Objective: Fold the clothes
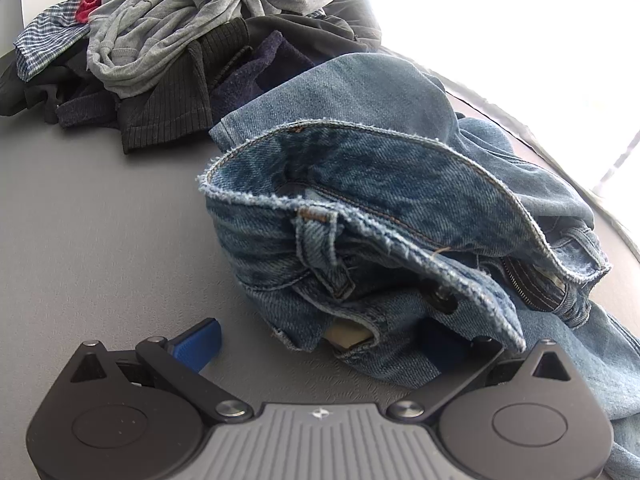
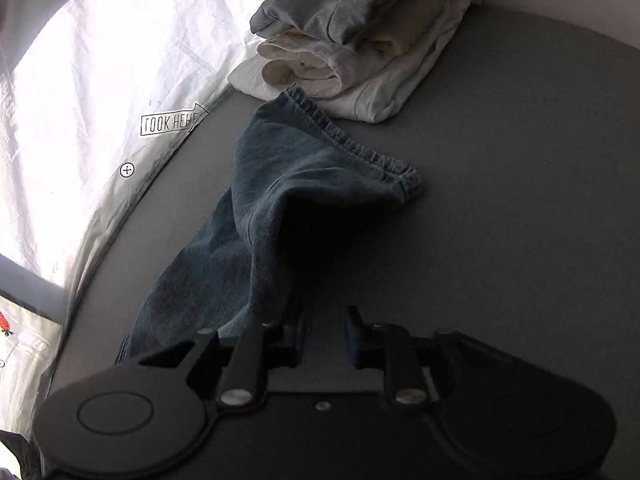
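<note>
Jeans (image 1: 384, 216) lie bunched on the grey desk (image 1: 100, 248), waistband end toward the left gripper (image 1: 316, 344). The frayed waistband gapes open, showing a belt loop, a metal button and the zip. In the left wrist view that gripper's jaws stand wide apart: one blue pad (image 1: 198, 344) rests bare on the desk surface, clear of the cloth, while the other pad is mostly hidden under the denim fold. The waistband hem lies between the jaws, with nothing pinching it.

Toward the far edge of the desk, just behind the jeans, sits an unfolded heap (image 1: 168, 52): a grey zip hoodie on top, dark ribbed and navy pieces under it, a blue check shirt and a bit of red cloth at the far left.

In the right wrist view, a jeans leg (image 2: 280, 208) stretches across the desk from near the right gripper (image 2: 326, 332) toward the far edge, its hemmed cuff flat and close to a stack of folded clothes (image 2: 360, 48), grey on top of cream and white. The right gripper's jaws are part-way apart, with bare desk between them; the denim lies just beside one jaw, not gripped. A white printed sheet (image 2: 100, 100) hangs beyond the desk edge.
</note>
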The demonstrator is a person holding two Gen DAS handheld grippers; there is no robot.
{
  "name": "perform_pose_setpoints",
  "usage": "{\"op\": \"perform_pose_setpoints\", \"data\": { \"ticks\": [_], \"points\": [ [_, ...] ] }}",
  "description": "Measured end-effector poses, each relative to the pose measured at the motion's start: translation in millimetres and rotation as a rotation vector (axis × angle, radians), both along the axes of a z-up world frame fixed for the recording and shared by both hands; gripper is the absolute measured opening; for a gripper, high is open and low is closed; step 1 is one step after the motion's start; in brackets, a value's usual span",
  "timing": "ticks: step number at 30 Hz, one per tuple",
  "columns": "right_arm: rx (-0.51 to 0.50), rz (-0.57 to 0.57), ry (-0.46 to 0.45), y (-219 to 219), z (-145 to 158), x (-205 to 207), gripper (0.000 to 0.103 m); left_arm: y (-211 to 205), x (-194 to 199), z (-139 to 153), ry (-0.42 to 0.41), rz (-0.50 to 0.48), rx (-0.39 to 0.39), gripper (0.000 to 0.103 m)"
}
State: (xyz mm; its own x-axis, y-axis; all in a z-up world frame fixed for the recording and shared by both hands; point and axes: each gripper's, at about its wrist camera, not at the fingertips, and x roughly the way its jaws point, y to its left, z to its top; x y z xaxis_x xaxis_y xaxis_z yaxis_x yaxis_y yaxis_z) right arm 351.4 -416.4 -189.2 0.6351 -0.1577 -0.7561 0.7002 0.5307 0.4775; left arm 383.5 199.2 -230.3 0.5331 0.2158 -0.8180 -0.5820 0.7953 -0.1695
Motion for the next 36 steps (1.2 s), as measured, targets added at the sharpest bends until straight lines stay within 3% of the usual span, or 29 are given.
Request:
{"op": "perform_pose_setpoints", "data": {
  "ticks": [1, 2, 7, 12, 16, 18, 21, 24, 26, 29, 31, 32, 36],
  "points": [
    [0.014, -0.019, -0.035, -3, 1, -1, 0.046, -1, -2, 0, 0.000, 0.000, 0.000, 0.103],
    [0.044, -0.038, -0.061, -7, 0, -1, 0.050, -1, -2, 1, -0.001, 0.000, 0.000, 0.103],
    [0.186, -0.125, -0.184, -26, -2, 0, 0.055, 1, -1, 0, -0.001, 0.002, 0.000, 0.103],
    [0.221, -0.182, -0.249, -33, -2, 0, 0.067, 1, -3, -1, -0.004, 0.003, 0.003, 0.103],
    [0.293, -0.256, -0.348, -46, -4, -9, 0.069, 1, -2, -1, -0.003, 0.001, 0.003, 0.103],
    [0.321, -0.287, -0.353, -51, -6, -8, 0.075, 0, -3, -1, -0.003, 0.002, 0.003, 0.103],
    [0.348, -0.272, -0.214, -55, -12, 9, 0.076, 1, -3, -1, -0.004, 0.001, 0.006, 0.103],
    [0.357, -0.265, -0.232, -52, -19, 19, 0.076, 2, -2, -1, -0.003, -0.006, 0.003, 0.103],
    [0.371, -0.262, -0.244, -53, -21, 25, 0.073, 2, -3, -1, -0.004, -0.008, 0.001, 0.103],
    [0.346, -0.205, -0.264, -56, -18, 41, 0.051, 1, -2, -1, -0.002, -0.008, 0.000, 0.103],
    [0.279, -0.156, -0.247, -58, -9, 50, 0.015, 2, -2, -1, 0.001, -0.011, -0.004, 0.103],
    [0.230, -0.142, -0.235, -58, -1, 52, 0.006, 2, -1, -1, 0.003, -0.013, -0.007, 0.103],
    [0.059, -0.214, -0.308, -57, 48, 26, 0.003, 5, 1, -1, 0.013, -0.024, -0.024, 0.103]
  ]
}}
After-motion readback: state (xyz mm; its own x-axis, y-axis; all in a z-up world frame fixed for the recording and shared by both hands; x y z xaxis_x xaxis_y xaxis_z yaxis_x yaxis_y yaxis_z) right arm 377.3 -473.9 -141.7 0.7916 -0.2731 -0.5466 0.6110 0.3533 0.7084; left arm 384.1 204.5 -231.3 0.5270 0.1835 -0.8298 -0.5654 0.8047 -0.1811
